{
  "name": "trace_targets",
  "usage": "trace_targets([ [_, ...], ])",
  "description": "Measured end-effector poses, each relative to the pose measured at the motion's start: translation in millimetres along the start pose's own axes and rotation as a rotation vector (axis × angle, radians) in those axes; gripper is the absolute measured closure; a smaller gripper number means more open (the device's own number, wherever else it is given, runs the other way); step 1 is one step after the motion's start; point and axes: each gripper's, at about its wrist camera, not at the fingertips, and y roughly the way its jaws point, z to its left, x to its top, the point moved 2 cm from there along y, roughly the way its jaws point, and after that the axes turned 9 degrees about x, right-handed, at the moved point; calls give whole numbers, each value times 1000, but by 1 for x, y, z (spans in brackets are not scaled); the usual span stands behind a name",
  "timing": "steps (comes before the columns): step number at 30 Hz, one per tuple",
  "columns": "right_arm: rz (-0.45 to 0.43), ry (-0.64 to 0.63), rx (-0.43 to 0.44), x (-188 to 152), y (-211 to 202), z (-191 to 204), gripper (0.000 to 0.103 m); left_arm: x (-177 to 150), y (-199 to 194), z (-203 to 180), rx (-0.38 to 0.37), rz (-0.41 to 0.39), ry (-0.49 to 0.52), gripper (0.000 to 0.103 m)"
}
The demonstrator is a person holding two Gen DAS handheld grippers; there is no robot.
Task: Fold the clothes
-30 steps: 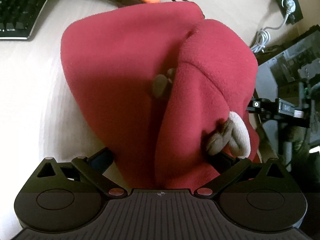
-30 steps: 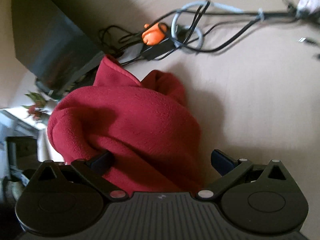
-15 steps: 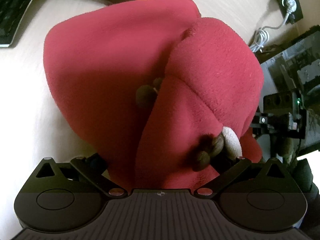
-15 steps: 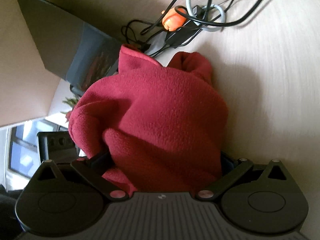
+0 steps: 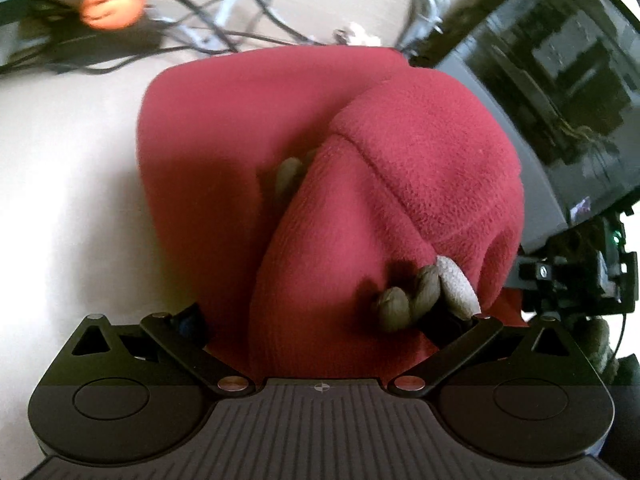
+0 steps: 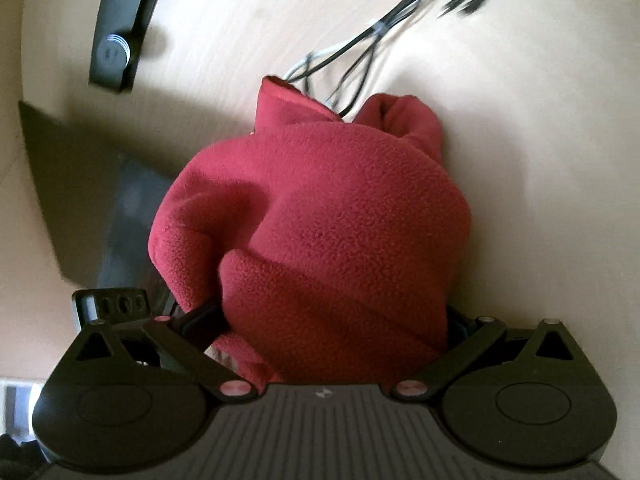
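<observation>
Two grippers share one red fleece garment (image 5: 320, 168) above a pale wooden counter (image 5: 68, 208), each camera giving its own side of the lift.

From the left wrist, the left gripper (image 5: 320, 320) has its jaws set wide with a thick bunch of fleece pressed between them; the fabric fills the whole gap, so they appear clamped on the garment, though the fingertips are buried in cloth. Grey-brown toggles (image 5: 424, 294) hang at the right of the bunch, and another peeps from the central fold. Blurred cables (image 5: 192, 36) and an orange object (image 5: 108, 10) lie on the counter beyond the garment, with a dark monitor (image 5: 560, 92) just beside its right edge.

From the right wrist, the right gripper (image 6: 332, 324) likewise shows jaws spread around a fat roll of the same fleece, gripping it, with the tips hidden. The garment bulges out from the jaws, a cuff or collar (image 6: 400, 114) reaching toward the cables (image 6: 360, 48) and a black device (image 6: 120, 28) farther off.

Judged from this, the fold is mid-carry. Doing it well likely means keeping both grips level and moving together, so the doubled layers land square on bare counter short of the cables. The toggles should end tucked inside rather than trapped under a jaw, and neither grip should let go until the cloth rests flat.
</observation>
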Motion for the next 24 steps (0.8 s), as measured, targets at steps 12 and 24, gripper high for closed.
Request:
trace_targets([
  [12,1,-169,-230,25,-18,22,0,0,14,3,-71,57,-16,0],
  [24,-94,-33,-101,8,-21,0,0,-5,10,15,-118,25,-31,0],
])
